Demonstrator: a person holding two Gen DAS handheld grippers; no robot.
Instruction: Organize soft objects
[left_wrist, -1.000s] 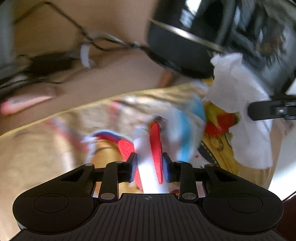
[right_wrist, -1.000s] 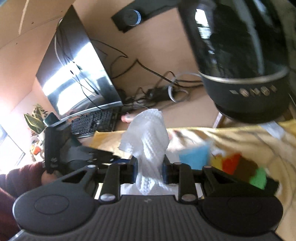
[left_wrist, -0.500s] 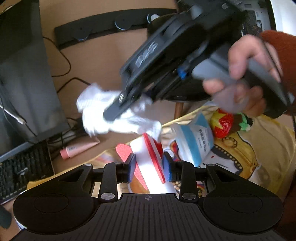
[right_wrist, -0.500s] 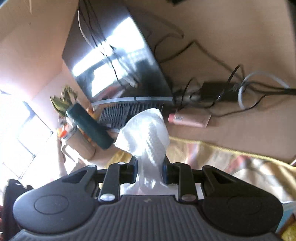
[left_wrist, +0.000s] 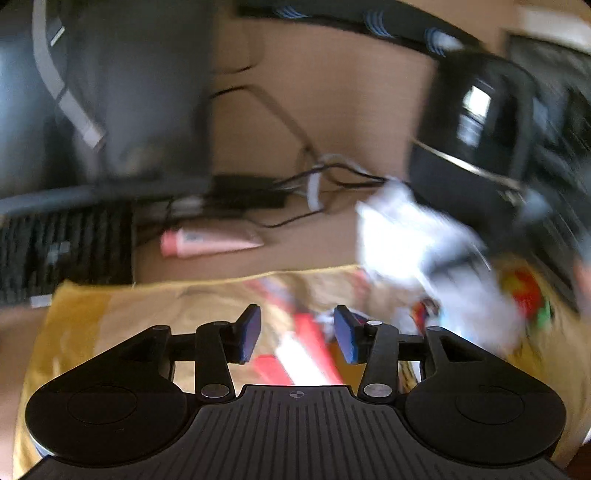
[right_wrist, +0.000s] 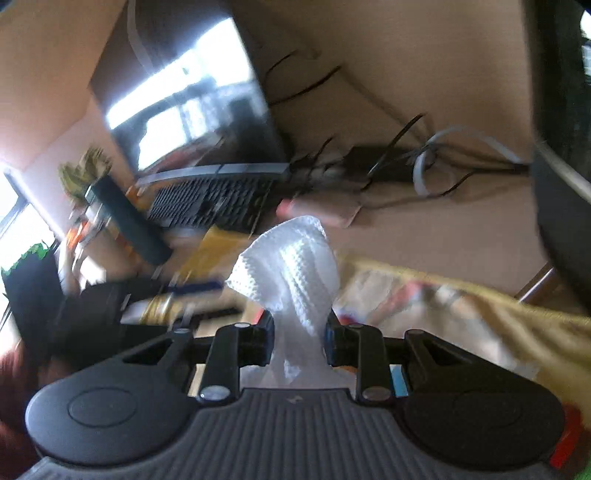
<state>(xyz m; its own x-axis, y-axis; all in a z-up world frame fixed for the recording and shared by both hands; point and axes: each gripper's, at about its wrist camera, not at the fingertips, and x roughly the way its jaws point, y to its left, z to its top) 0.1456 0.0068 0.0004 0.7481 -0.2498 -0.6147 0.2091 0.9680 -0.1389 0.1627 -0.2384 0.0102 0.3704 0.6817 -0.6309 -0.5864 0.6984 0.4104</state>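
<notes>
Right now the right gripper (right_wrist: 299, 341) is clamped on a white tissue (right_wrist: 291, 266), held above the yellow cloth (right_wrist: 498, 314). Left gripper (left_wrist: 297, 332) has its jaws apart, nothing btwn them; the red-and-white soft item (left_wrist: 306, 350) lies on the cloth just below (blurry). Pink tube (left_wrist: 207, 242) sits beyond the cloth's far edge, label unreadable.
</notes>
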